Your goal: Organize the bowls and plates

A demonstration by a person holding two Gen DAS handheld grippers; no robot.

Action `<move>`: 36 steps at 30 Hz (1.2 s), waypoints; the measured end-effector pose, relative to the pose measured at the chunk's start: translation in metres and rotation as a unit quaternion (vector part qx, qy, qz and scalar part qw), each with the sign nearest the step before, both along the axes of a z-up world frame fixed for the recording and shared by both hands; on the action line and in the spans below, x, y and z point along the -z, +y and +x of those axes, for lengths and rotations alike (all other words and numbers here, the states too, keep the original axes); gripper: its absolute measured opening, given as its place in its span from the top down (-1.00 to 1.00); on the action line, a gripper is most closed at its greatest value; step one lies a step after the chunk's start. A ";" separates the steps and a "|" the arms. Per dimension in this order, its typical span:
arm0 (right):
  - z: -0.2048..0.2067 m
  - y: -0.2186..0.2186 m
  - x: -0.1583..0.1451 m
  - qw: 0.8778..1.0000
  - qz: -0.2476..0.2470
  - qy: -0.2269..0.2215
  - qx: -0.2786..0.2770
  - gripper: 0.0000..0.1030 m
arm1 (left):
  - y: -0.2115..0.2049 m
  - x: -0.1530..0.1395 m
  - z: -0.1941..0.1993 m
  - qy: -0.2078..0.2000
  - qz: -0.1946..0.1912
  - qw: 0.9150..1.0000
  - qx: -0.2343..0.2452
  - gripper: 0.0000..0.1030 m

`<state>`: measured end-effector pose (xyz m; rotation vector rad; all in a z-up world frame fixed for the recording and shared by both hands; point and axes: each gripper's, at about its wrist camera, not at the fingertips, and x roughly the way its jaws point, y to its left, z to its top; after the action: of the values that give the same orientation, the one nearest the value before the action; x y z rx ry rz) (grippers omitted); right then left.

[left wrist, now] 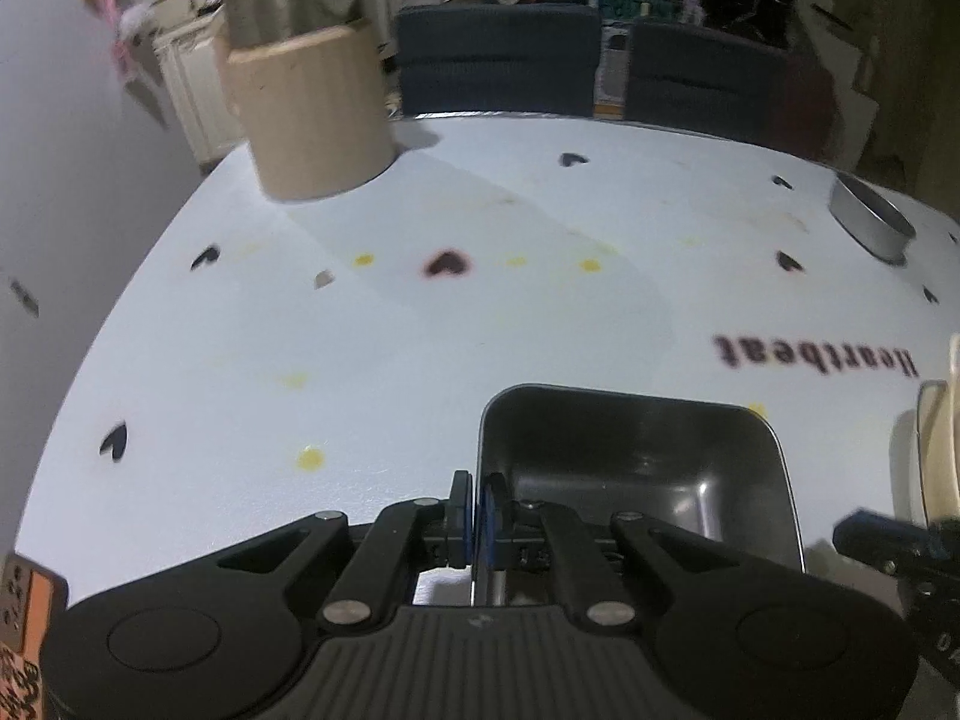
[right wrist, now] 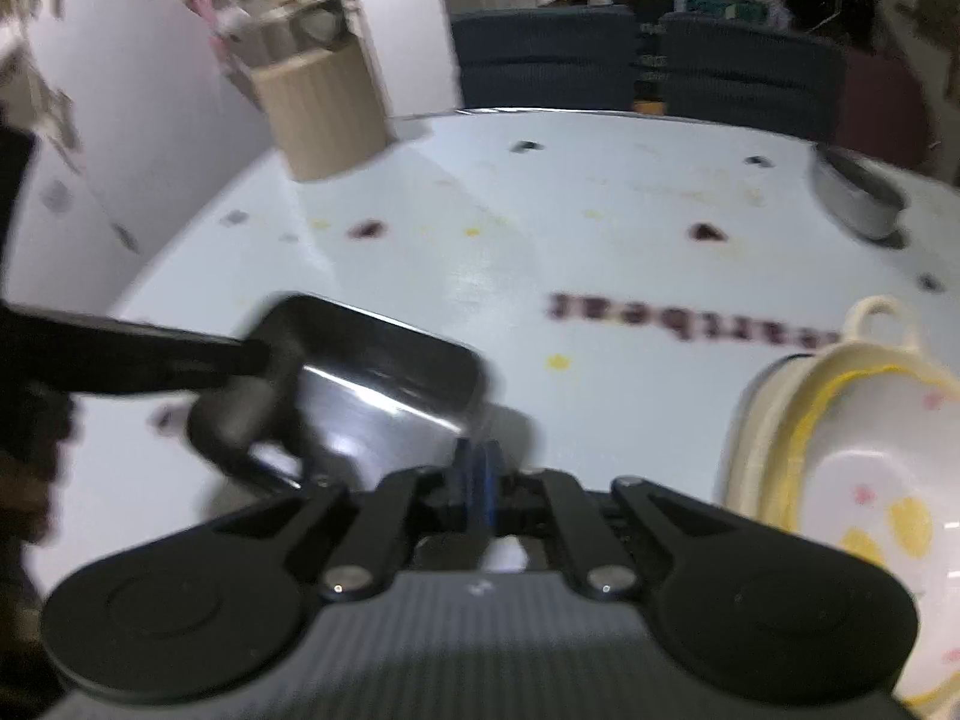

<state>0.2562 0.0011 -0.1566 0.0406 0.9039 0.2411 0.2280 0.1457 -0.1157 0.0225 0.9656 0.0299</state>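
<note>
Tablecloth (left wrist: 420, 330) is white with little hearts and "Heartbeat" printed on it. Far ahead-left of the claw sits a beige ribbed canister (left wrist: 312, 114), two dark blue chairs (left wrist: 498, 66) behind the table.

White table (left wrist: 420, 330): beige canister (left wrist: 312, 114), steel bowl (left wrist: 870, 222), black tray (left wrist: 636, 468), cream bowl (right wrist: 870, 480).
</note>
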 end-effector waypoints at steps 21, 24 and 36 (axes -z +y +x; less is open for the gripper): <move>0.008 0.001 0.006 0.991 0.131 0.034 -0.006 0.64 | 0.015 0.003 0.001 0.023 -0.046 0.999 -0.015 0.91; 0.006 0.002 0.009 0.992 0.122 0.036 -0.005 0.77 | 0.016 0.004 0.002 0.020 -0.047 0.999 -0.013 0.91; 0.000 0.004 0.011 0.992 0.122 0.040 -0.002 0.80 | 0.020 0.004 0.000 0.019 -0.063 0.998 -0.014 0.83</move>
<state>0.2561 0.0049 -0.1679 0.2773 0.9502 0.3542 0.2284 0.1658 -0.1202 -0.1056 1.0040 -0.0061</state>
